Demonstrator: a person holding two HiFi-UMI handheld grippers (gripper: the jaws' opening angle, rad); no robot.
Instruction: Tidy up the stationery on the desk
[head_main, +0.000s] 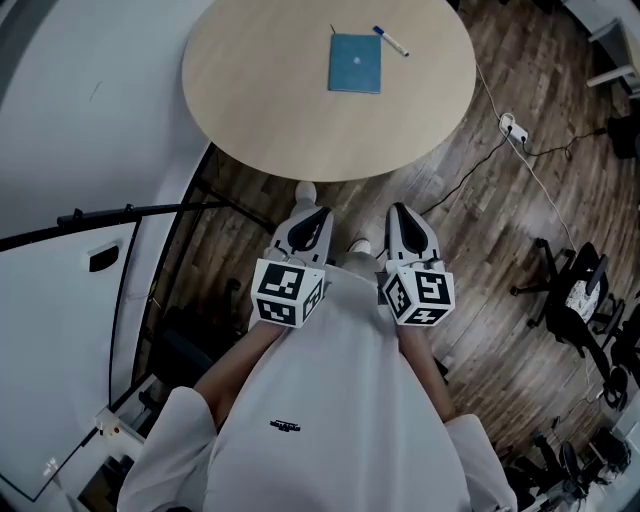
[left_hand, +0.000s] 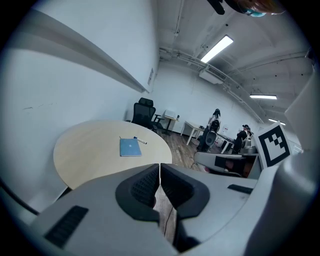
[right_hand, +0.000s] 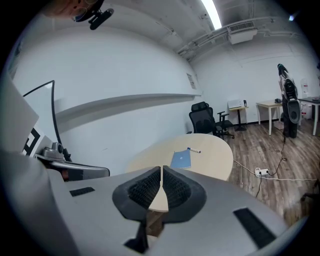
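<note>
A blue notebook (head_main: 355, 63) lies on the round wooden desk (head_main: 270, 100), toward its far side. A white marker with a blue cap (head_main: 391, 41) rests just right of it. The notebook (left_hand: 131, 147) and the marker (left_hand: 140, 140) also show in the left gripper view, and the notebook (right_hand: 181, 159) and marker (right_hand: 194, 150) in the right gripper view. My left gripper (head_main: 303, 196) and right gripper (head_main: 397, 214) are held close to my body, short of the desk's near edge. Both are shut with nothing between the pads.
A white wall and a whiteboard (head_main: 60, 330) stand at the left. A power strip (head_main: 514, 128) and cables lie on the wooden floor to the right. Office chairs (head_main: 580, 290) stand at the far right. Other desks and people (left_hand: 216, 131) are far off.
</note>
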